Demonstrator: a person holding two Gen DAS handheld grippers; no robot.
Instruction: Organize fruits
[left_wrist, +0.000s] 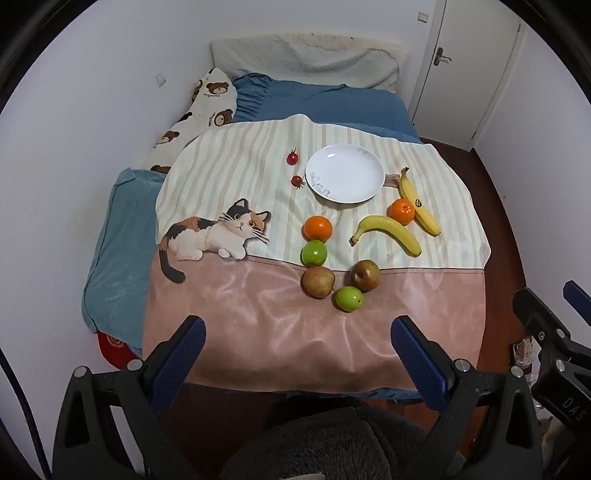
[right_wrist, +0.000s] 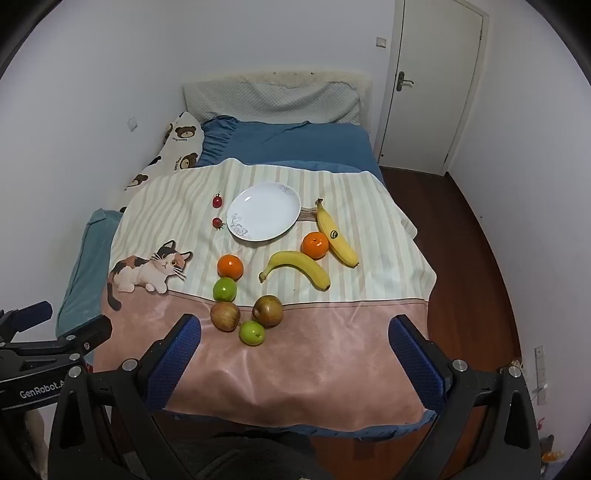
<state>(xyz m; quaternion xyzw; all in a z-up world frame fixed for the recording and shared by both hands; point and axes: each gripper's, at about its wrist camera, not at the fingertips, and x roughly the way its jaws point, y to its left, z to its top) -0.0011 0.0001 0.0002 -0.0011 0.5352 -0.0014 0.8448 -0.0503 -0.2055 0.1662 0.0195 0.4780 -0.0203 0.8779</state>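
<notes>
Both grippers hang over the near edge of the bed, tilted down at it. Left gripper (left_wrist: 297, 334) jaws spread wide, nothing between them. Right gripper (right_wrist: 294, 332) likewise wide and empty.

Fruit lies on a cat-print blanket (left_wrist: 258, 332) spread over the bed. White plate (left_wrist: 345, 172) sits far centre, bare. Two cherry tomatoes (left_wrist: 292, 158) just left of the plate, one nearer than the other. Right of the plate, a banana (left_wrist: 419, 201) runs near-far, an orange (left_wrist: 402, 211) touching its left side. A second banana (left_wrist: 388, 229) curves just near that orange. Left of it, a second orange (left_wrist: 318, 228) with a green apple (left_wrist: 314, 253) touching its near side. Nearer still: a brownish apple (left_wrist: 318, 281), another brownish apple (left_wrist: 365, 275) to its right, and a second green apple (left_wrist: 349, 298) between them, nearest of all.
</notes>
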